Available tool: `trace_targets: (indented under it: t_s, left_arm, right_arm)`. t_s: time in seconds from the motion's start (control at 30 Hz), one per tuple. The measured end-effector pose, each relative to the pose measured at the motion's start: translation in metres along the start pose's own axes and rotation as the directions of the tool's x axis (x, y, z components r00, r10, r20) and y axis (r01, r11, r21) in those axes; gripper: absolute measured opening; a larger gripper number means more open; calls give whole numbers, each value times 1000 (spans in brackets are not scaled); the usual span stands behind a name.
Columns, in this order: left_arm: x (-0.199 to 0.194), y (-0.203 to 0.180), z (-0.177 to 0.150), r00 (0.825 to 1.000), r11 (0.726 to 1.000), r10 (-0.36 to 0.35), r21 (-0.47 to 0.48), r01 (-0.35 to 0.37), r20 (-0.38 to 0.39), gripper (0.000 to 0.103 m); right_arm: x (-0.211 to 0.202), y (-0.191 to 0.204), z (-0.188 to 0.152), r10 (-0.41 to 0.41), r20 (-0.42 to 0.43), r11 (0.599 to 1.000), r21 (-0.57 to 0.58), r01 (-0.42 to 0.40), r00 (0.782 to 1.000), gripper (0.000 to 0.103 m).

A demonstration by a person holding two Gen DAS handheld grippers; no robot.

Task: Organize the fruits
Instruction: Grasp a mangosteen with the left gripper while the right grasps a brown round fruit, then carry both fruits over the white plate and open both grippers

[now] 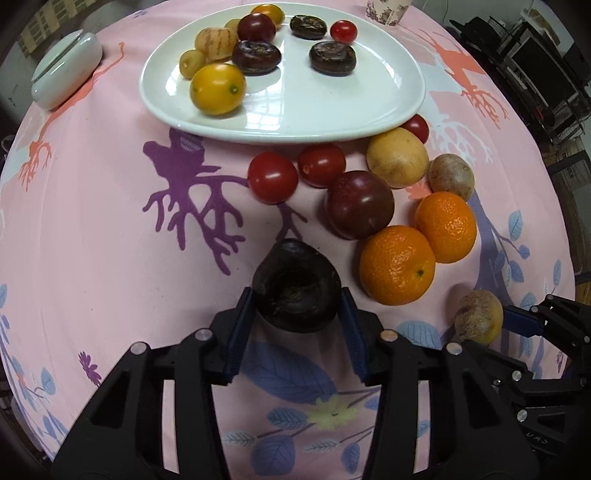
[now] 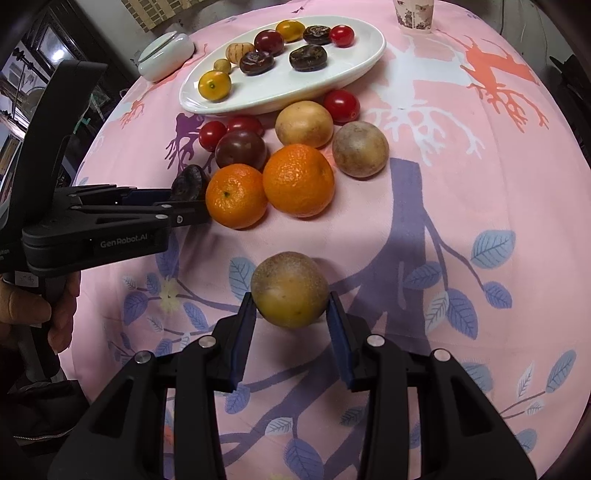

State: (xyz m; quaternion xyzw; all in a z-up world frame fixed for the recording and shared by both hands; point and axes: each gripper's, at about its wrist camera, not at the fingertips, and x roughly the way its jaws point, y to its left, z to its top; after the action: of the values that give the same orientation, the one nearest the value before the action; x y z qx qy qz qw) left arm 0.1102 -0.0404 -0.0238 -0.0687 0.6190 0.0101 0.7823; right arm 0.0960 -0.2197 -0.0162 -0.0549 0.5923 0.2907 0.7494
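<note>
My left gripper point(image 1: 297, 295) is shut on a dark brown water chestnut point(image 1: 295, 286) and holds it above the pink cloth; it also shows in the right wrist view point(image 2: 190, 182). My right gripper point(image 2: 291, 301) is shut on a brownish-yellow round fruit point(image 2: 290, 288), seen in the left wrist view point(image 1: 478, 315) too. A white plate point(image 1: 332, 107) holds several small fruits, among them yellow ones, dark chestnuts and a red tomato. Loose on the cloth lie two oranges point(image 1: 397, 264), a dark plum point(image 1: 358, 208), tomatoes point(image 1: 272, 177) and yellow-brown fruits point(image 1: 397, 157).
A white lidded dish point(image 1: 64, 70) sits at the far left of the table. A paper cup point(image 2: 413, 14) stands at the far edge. Dark furniture lies beyond the table on the right. A hand point(image 2: 33, 306) holds the left gripper's handle.
</note>
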Motion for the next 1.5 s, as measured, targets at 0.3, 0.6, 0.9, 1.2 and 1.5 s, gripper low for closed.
trace_targets:
  t_s: [0.3,0.6,0.9,1.2,1.5]
  left_arm:
    - [-21,27,-13,999,996,-35,-85,36,21,47]
    - [-49,28,-8,994,994,-65,-84,72,85,47]
    - [-73,27,27,985,995,-63,-63,74,160,47]
    - [-54,23,73,985,997,-47,-47,55,168,47]
    - [-28,20,99,989,997,-35,-62,44,147,47]
  right_arm:
    - [-4,9,6,13,15,1000,-23,-12,1000,39]
    - [-22,16,27,37,76,999,-42,-33,996,39]
    - [-33,15,71,66,148,997,-37,-61,987,39]
    - [-29,-1,126,76,216,996,38,-86,974,40]
    - [-1,-17,154,69,192,988,123,-94,979,40]
